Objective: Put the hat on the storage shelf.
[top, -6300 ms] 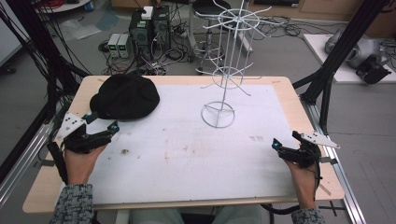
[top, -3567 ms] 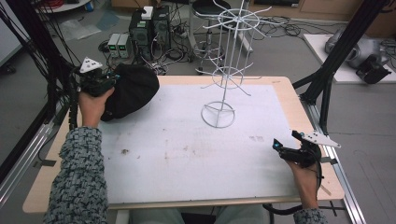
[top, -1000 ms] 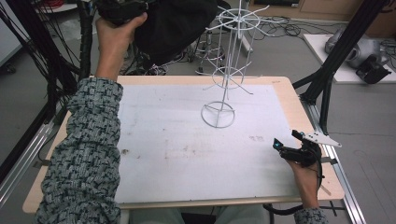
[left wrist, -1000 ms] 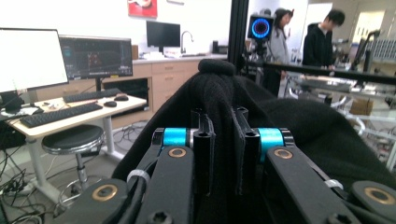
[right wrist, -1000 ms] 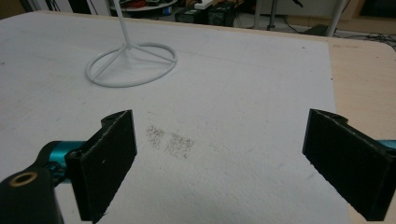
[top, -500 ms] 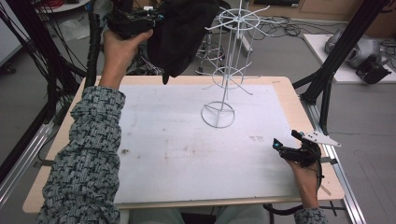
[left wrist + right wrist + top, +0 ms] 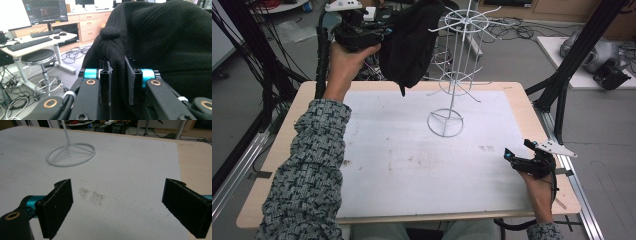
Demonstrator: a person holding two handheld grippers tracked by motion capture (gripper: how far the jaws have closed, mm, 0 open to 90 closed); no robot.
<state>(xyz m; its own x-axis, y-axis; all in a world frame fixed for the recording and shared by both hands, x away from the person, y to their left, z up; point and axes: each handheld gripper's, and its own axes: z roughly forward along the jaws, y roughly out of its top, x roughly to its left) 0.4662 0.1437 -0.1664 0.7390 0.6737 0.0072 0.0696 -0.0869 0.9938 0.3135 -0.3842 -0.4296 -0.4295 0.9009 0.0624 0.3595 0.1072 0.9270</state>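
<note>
A black cap point(image 7: 412, 42) hangs in the air above the table's far left side, close to the top of the white wire rack point(image 7: 455, 75). My left gripper point(image 7: 384, 34) is raised high and shut on the cap's edge; in the left gripper view the black fabric point(image 7: 155, 37) is pinched between the jaws of the left gripper point(image 7: 117, 75). My right gripper point(image 7: 511, 156) rests low at the table's right edge. In the right gripper view the right gripper point(image 7: 117, 205) stands wide open over bare white mat, with the rack's round base point(image 7: 71, 153) ahead.
The white mat point(image 7: 412, 160) covers the wooden table point(image 7: 517, 95). Black frame posts point(image 7: 572, 55) stand at the far right and far left. Cables and equipment lie on the floor behind. A desk with a monitor point(image 7: 45, 11) and a stool point(image 7: 37, 56) show beyond the cap.
My left gripper picked the cap up off the table's far left corner, lifted it high, and has now carried it right toward the rack's top. The right gripper stayed still.
</note>
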